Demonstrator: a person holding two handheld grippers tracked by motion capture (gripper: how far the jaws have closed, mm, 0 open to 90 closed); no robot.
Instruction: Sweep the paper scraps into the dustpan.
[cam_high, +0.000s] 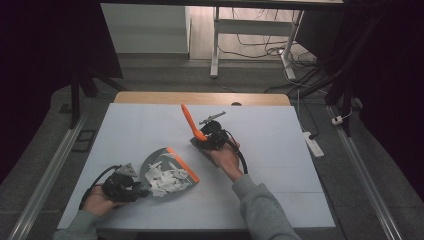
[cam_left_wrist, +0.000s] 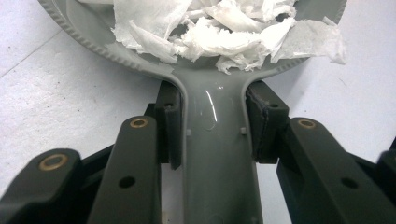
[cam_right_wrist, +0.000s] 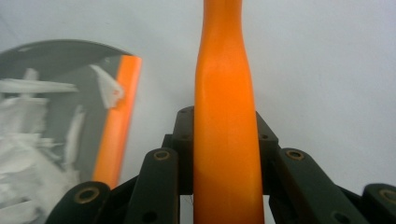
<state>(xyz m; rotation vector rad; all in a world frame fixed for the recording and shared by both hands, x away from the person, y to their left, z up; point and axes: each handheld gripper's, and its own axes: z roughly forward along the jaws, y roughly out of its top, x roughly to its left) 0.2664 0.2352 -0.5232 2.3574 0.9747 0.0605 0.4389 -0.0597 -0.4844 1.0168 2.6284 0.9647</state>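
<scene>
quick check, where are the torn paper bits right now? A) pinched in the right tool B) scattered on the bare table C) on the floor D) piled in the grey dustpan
D: the white paper scraps lie heaped in the grey dustpan, whose handle sits clamped between the left tool's jaws; the right tool grips an orange handle instead.

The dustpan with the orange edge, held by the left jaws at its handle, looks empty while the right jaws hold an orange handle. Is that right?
Not quite: the dustpan is not empty. Torn white paper scraps lie piled in it, as the left gripper view shows. The rest holds: the left gripper clamps its grey handle, and the right gripper grips the orange handle.
</scene>
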